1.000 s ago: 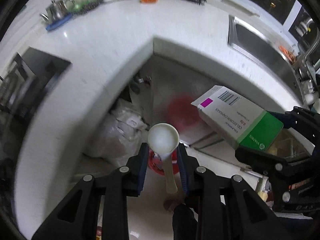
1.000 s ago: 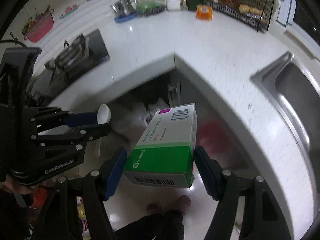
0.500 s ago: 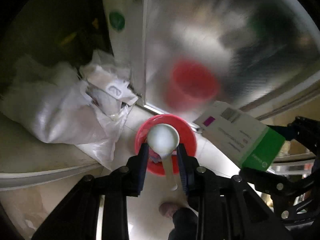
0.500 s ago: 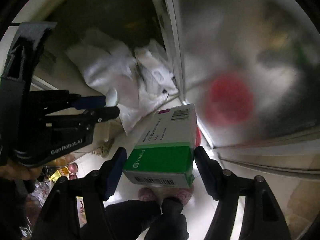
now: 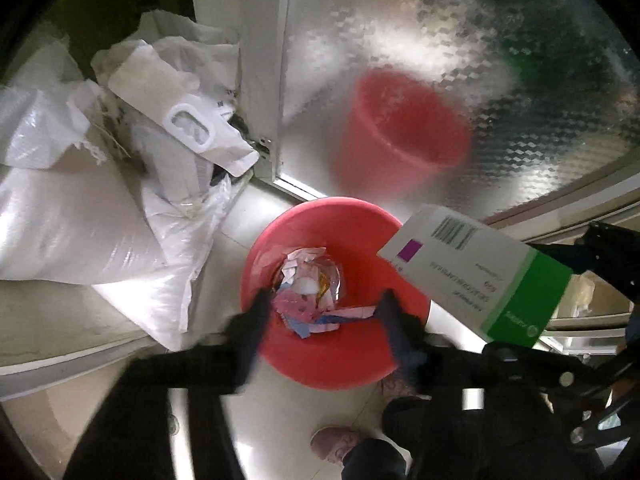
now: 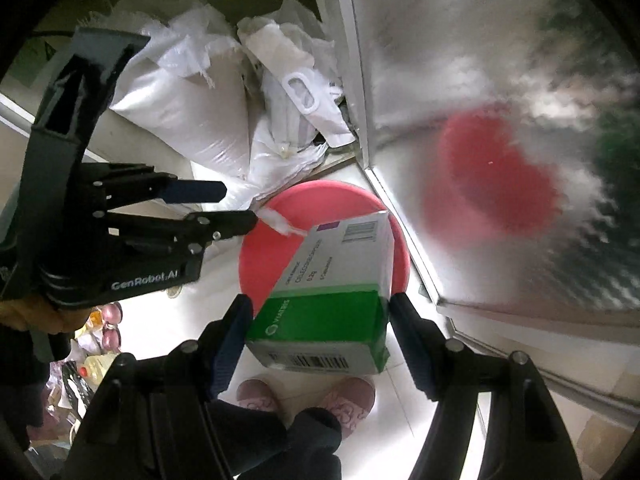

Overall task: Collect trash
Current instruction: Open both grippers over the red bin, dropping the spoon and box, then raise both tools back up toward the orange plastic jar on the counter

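The right gripper (image 6: 318, 322) is clamped on the green end of a white-and-green box (image 6: 340, 280), one pad on each side face. The box's long axis runs away from the fingers toward the upper right of the right wrist frame, so its white barcode end already hangs over the near rim of the red bin (image 6: 276, 248) at frame centre. The bin lies just ahead of and below the box. My judgement: the drop turns on carrying the box a little farther along that axis, so that the green end also clears the rim before the pads let go.

The left gripper (image 5: 324, 304) is directly above the bin (image 5: 360, 360), its jaws opening with nothing between them. A white spoon (image 6: 280, 222) is falling from its lower finger, blurred, over the bin's far edge. Paper scraps (image 5: 310, 292) lie at the bottom. The left hand is the nearer one to the bin's middle.
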